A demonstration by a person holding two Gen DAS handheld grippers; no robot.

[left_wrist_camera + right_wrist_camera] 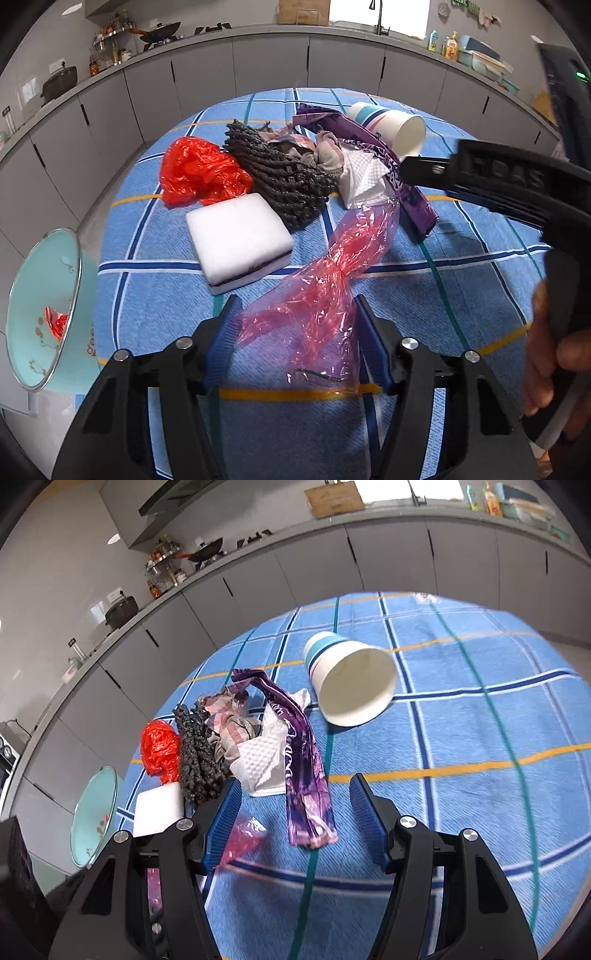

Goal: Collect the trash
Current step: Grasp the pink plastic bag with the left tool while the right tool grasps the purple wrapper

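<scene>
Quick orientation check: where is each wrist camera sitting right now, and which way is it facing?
Left wrist: behind the left tongs, angled down at the pink plastic film between its blue pads; the right tongs and a hand cross at right.
Right wrist: behind the right tongs, angled down at the purple wrapper and tipped paper cup.
Shared: checked tablecloth, cup, wrapper, red bag, white sponge, teal bin.

Kitchen setting: grey handle-slotted cabinets [258, 74] ran beneath a curved grey countertop [258, 550]; a wok [160, 31] sat on the hob, a faucet [378, 16] stood before a bright window [376, 11], and a blue plaid tablecloth [480, 720] covered the table.
</scene>
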